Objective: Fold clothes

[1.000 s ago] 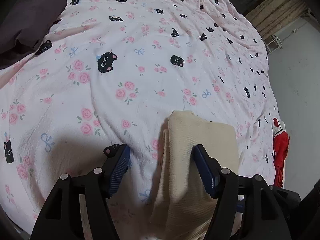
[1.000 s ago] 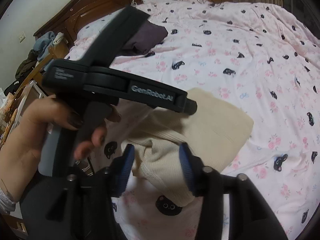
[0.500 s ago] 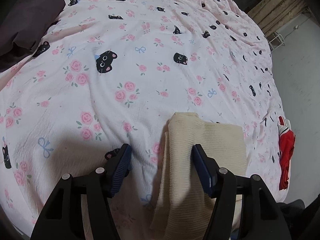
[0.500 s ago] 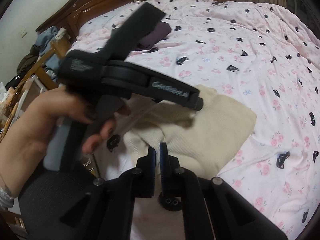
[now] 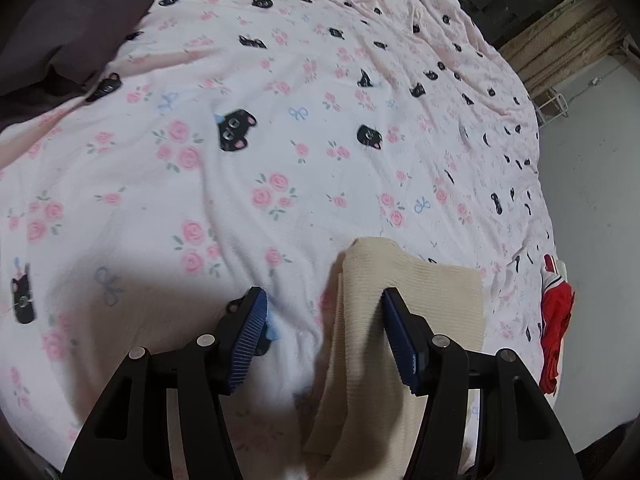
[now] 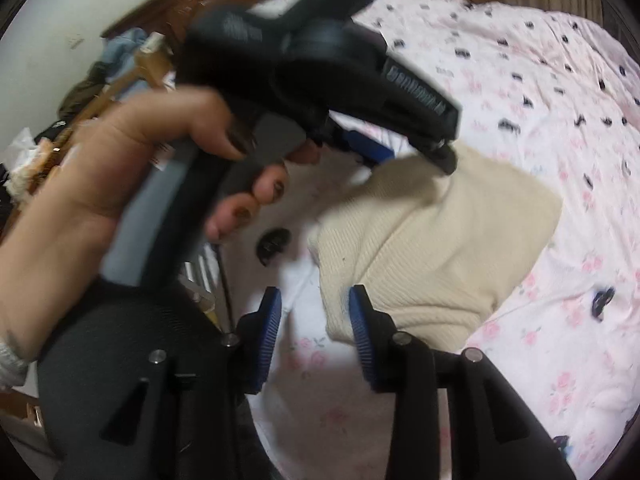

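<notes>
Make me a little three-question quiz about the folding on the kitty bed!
1. True or false: the cream sweater lies on the pink bedspread.
2. The right tool is: A open, B shut.
3. What colour is the garment at the bed's edge in the left wrist view?

Key: 1 true. 2 A, open at the sweater's near corner. 3 red.

A home bedroom: wide bed spread with a pink bedsheet (image 5: 280, 160) printed with cats and roses, dark wooden headboard (image 6: 168, 4) at eleven o'clock, clothes heaped on a wooden chair (image 6: 120, 68) at ten.
</notes>
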A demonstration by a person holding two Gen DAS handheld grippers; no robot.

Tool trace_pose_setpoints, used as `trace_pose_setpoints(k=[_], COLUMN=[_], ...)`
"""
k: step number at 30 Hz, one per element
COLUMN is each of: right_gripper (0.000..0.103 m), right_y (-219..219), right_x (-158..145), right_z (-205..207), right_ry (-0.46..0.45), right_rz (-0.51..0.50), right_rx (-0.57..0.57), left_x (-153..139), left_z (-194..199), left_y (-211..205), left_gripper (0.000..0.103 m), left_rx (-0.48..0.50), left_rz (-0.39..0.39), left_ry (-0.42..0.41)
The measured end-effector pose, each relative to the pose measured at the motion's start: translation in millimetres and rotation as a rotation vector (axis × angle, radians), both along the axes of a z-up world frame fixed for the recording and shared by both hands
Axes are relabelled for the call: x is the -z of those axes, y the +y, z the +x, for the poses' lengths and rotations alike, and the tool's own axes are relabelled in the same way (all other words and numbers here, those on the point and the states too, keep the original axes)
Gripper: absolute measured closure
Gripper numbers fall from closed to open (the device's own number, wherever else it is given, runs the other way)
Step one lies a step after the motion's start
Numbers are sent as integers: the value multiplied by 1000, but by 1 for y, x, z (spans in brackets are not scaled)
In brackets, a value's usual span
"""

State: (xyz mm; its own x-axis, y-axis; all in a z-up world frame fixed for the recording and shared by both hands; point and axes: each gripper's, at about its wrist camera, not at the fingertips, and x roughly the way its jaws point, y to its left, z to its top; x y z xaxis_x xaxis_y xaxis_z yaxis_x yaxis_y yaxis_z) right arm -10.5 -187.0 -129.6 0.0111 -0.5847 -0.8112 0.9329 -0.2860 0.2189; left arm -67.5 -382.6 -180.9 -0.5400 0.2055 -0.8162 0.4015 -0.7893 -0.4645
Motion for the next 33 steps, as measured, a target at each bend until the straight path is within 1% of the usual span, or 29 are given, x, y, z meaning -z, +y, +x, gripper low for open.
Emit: trace_pose_setpoints(k=[3,6,7,9,13,16,17,20,22,24,26,30,31,33], right_gripper=[65,65,65,65,65,65,65,65,67,67,67,66,65,60], right_y=[15,26,30,34,28,15,11,4,1,0,2,24,31,45], right_x=[-21,-33,-36,-41,-39,-23,-17,4,18,24,21,4,1,-2], right_z=[-15,-41,-50,-65,-93,-113,-118,-133,-140,-141,-140,-139,-139,-141], right_ry=[-41,-86,-101,-135,-170,-191,-195,-211,-228,-234,-232,-266,-278,-309], right_rz=[-77,-131,-144,-170,-163,-122,-106,-58,-31,-22,-33,-114,-132,-163], right_rx=[4,42,57,65,117,160,175,223,235,239,240,277,291,318], left_x=[-13,-27,-29,-31,-23,-10,-6,-1,1,2,-3,-9,-10,-9], left_z=[15,32,37,47,52,50,49,47,44,42,46,53,54,52], left_y=[-6,-5,-4,5,36,51,52,45,44,43,42,30,27,17], left_gripper=[49,49,49,49,49,49,48,47,46,46,46,46,46,46], left_rx=[-30,-35,-27,22,133,159,160,142,141,142,140,124,118,110], left_rz=[-23,-57,-60,-56,-128,-240,-258,-237,-232,-231,-212,-133,-104,-19], left_ry=[47,106,118,127,70,-32,-54,-65,-70,-69,-44,23,37,60])
